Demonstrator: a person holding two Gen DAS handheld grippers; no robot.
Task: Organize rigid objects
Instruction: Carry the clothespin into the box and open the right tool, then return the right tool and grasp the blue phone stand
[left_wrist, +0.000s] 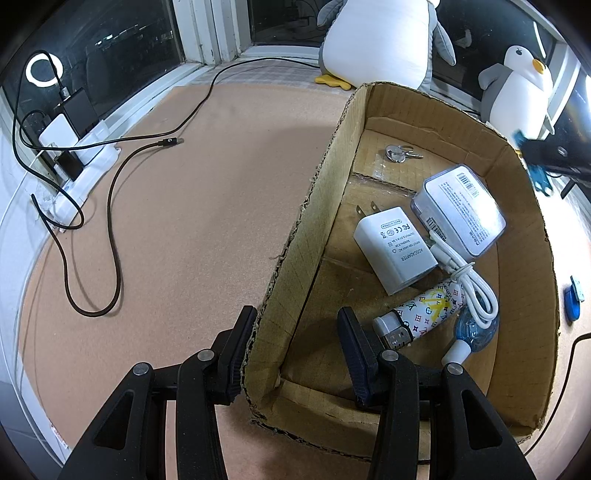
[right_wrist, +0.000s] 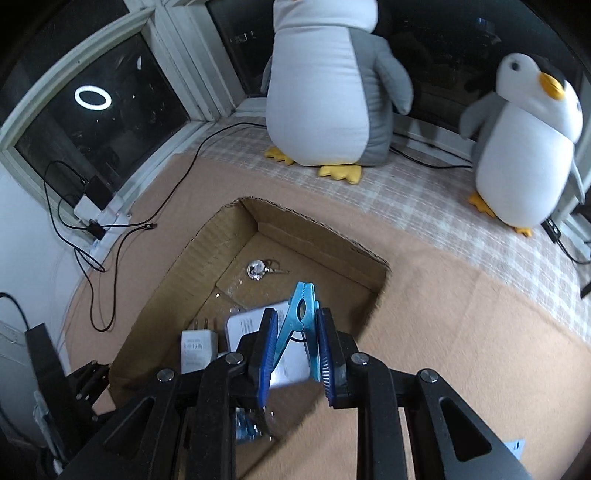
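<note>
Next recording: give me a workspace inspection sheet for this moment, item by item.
Surface: tan mat.
Job's things: cardboard box holds keys, white adapter, clear case, patterned lighter, white cable; blue clothespin above it.
Clutter: blue object on mat.
Grippers: left gripper astride the box wall; right gripper grips the clothespin.
Cables: black cable, power strip.
Surroundings: two plush penguins, dark windows.

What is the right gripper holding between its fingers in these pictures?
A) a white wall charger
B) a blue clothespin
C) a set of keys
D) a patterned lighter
B: in the right wrist view the right gripper is shut on the blue clothespin, held over the cardboard box.
</note>
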